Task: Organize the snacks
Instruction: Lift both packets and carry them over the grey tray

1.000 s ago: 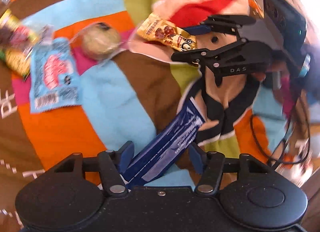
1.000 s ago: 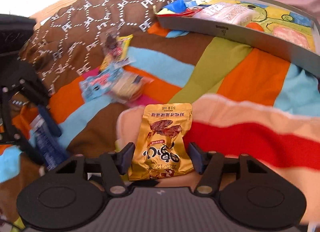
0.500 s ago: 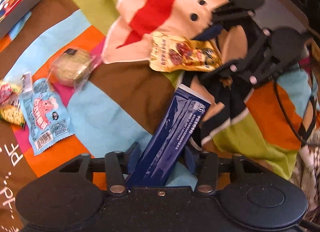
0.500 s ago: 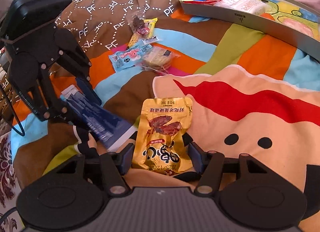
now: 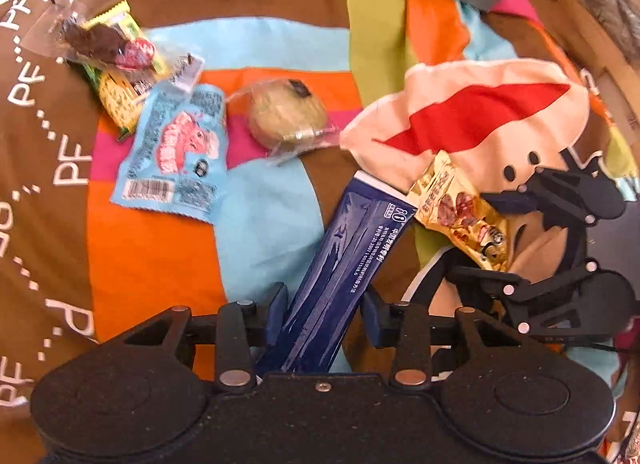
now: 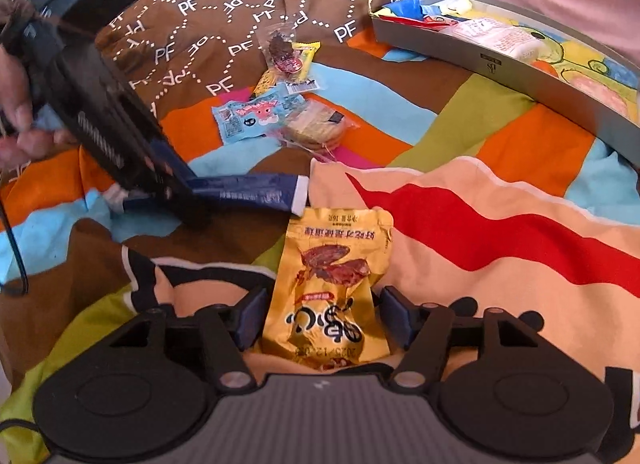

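between left gripper (image 5: 324,312) fingers, blue packet (image 5: 344,264), base hidden; right gripper (image 6: 320,316) fingers flank gold pouch (image 6: 332,284), grip unclear.

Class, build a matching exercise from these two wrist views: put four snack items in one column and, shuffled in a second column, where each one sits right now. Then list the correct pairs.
Column one
1. dark blue packet
2. gold packet
3. light blue packet
4. round cake in clear wrap

Column two
A. between the fingers of the right hand-held gripper
B. loose on the blanket, beside the light blue packet
C. between the fingers of the left hand-held gripper
D. flat on the blanket, next to a green and yellow packet

Pairs: 1-C, 2-A, 3-D, 4-B
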`<state>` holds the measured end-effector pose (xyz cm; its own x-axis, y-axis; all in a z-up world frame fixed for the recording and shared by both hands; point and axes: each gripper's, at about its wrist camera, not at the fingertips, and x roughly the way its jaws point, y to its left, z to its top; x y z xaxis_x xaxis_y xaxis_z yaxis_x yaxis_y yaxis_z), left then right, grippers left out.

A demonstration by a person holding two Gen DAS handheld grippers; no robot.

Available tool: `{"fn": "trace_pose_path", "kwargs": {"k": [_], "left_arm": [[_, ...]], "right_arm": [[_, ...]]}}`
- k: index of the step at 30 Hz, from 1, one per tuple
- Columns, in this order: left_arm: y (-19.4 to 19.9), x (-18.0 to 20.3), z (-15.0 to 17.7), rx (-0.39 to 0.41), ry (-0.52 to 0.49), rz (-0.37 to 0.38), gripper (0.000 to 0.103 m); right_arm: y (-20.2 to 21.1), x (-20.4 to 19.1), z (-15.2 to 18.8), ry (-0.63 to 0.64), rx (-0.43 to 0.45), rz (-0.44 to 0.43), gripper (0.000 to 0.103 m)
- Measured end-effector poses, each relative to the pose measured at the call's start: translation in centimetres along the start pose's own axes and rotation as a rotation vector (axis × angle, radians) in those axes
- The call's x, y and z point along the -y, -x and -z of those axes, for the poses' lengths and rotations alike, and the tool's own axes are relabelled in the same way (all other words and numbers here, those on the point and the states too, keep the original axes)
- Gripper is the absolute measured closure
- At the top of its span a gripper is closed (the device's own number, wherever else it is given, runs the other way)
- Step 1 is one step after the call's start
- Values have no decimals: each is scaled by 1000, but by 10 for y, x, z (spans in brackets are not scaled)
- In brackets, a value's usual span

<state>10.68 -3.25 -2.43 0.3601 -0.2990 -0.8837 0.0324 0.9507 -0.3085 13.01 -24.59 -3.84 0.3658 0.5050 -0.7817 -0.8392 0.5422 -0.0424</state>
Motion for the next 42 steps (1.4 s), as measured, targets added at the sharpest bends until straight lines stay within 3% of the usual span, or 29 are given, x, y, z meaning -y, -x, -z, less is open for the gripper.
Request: {"fn": "trace_pose_path", "kwargs": {"k": [5,11,18,26,34,42], "left_arm": [[-12,14,1,5,5,-8,51],[-16,30,5,30,-55,-72,59],[-13,38,5,45,-63,-52,62],[-12,58,4,91,-143,-35,67],[-13,65,-6,161,-157,-38,72],[-13,67,-19,219,-167,-46,72]], "right_arm": [[-2,-8,4,10,16,39,35],[4,-23,8,85,38,105,46],[6,-36,11,154,41,158,47],[6,-64,22,421,62,323,47],[4,-45,19,418,53,427,47],[2,-40,21,432,54,444,46]]}}
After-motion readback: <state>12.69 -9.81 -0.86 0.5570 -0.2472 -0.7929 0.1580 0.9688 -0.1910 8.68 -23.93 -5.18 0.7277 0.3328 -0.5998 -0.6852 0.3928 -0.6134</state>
